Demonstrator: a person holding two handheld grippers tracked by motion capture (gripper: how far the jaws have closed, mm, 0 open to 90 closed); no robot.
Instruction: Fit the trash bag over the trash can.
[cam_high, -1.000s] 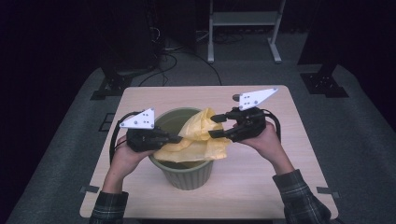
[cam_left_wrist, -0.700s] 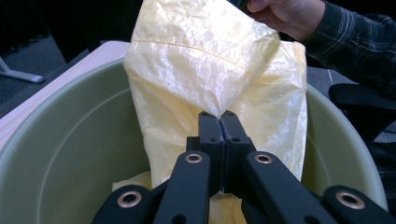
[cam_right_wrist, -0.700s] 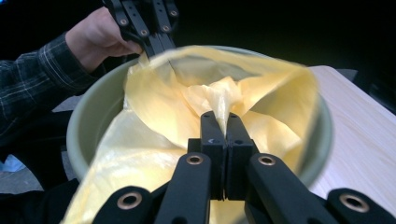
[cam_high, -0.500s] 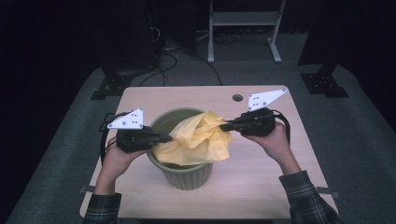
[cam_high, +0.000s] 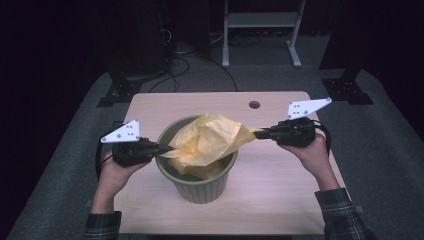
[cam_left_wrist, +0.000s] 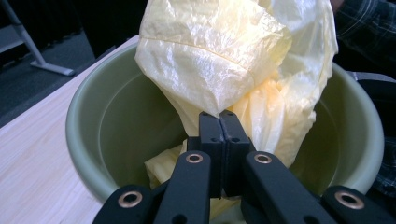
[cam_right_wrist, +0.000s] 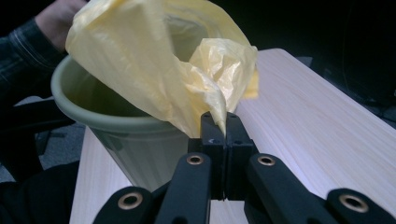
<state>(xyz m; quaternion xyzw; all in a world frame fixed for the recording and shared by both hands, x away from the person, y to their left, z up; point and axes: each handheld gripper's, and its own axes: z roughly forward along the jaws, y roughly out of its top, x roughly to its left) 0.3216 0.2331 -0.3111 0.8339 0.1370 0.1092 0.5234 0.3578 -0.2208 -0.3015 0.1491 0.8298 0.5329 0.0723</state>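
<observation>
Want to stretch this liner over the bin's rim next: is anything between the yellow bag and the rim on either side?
Nothing visible. The left gripper and right gripper are each shut on an edge of the yellow bag, which hangs over the open green bin. The rim is bare all round, and the table beside it holds nothing.

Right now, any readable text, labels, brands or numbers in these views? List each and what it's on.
None readable.
yellow plastic bag: plain film, no print.
green bin: plain wall and rim, no label.
left gripper and right gripper, both pinching the bag: black jaws, only rivets.
grey plates: holes, no lettering.
wooden table: unmarked.
</observation>
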